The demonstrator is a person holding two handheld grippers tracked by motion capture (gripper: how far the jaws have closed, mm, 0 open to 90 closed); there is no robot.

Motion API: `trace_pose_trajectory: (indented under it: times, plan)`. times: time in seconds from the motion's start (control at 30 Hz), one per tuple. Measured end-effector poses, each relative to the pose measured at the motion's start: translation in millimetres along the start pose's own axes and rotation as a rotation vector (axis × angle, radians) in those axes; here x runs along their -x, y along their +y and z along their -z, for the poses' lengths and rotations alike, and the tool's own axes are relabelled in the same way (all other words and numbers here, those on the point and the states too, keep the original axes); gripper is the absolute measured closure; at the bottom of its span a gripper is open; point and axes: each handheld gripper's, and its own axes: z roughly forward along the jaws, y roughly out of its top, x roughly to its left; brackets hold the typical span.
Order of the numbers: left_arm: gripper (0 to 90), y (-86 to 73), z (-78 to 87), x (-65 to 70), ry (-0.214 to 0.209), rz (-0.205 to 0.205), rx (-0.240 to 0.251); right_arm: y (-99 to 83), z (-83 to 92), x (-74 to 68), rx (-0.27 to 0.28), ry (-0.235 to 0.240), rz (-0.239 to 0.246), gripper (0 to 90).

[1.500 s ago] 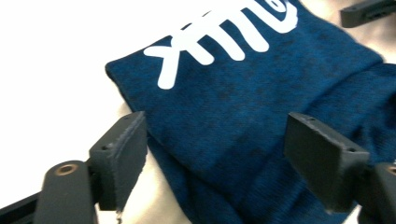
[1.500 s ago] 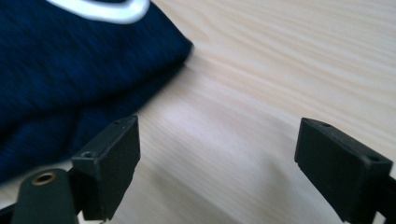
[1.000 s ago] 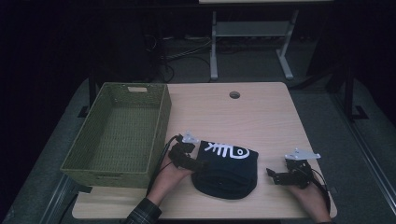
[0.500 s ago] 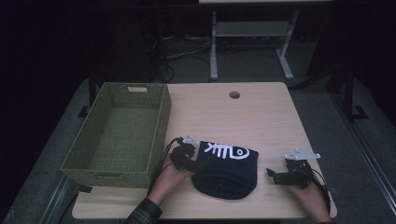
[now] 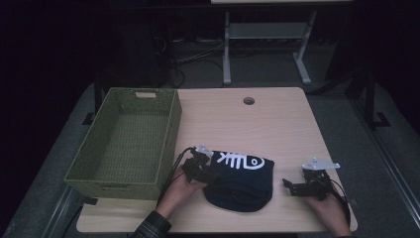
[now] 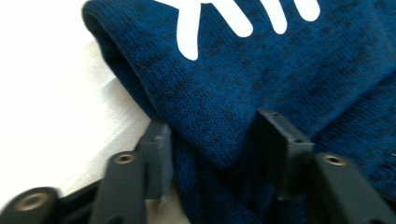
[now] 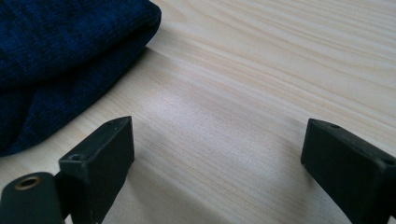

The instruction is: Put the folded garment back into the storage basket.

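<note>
A folded dark blue knit garment (image 5: 241, 182) with a white fishbone print lies near the table's front edge. My left gripper (image 5: 204, 171) is at its left edge. In the left gripper view the jaws (image 6: 217, 133) have just been closing and now pinch a thick fold of the knit garment (image 6: 243, 84) between the pads. My right gripper (image 5: 291, 186) rests on the wood to the right of the garment, apart from it. Its jaws (image 7: 217, 137) stand open with only bare table between them, and the garment (image 7: 56, 42) lies off to their left.
A green woven basket (image 5: 171, 130) stands along the left side of the wooden table (image 5: 267, 129), with nothing inside it. A round cable hole (image 5: 248, 100) sits near the table's far edge. Behind the table the floor is dark, with a white frame and cables.
The left gripper's jaws have come together on the garment's left edge. The hand itself has barely shifted. The right gripper has stayed in place.
</note>
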Motion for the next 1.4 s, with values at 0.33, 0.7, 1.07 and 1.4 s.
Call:
trace_pose_trajectory:
  times: [0.33,0.7,1.07,1.4]
  plan:
    - [67.1,1.2,-1.0,0.7,-0.025,0.003,-0.012,0.0,0.0,0.0,0.0,0.0,0.0,9.4]
    - [73.3,7.9,5.8,6.0,-0.02,-0.025,-0.041,0.1,0.0,0.1,-0.001,0.0,-0.001,9.4]
    - [73.1,27.4,31.8,21.6,-0.014,-0.054,-0.058,0.0,0.0,0.3,-0.001,0.0,0.001,9.4]
    - [73.2,51.2,55.9,28.0,-0.054,-0.098,-0.074,0.1,0.2,0.1,-0.002,0.002,-0.001,9.3]
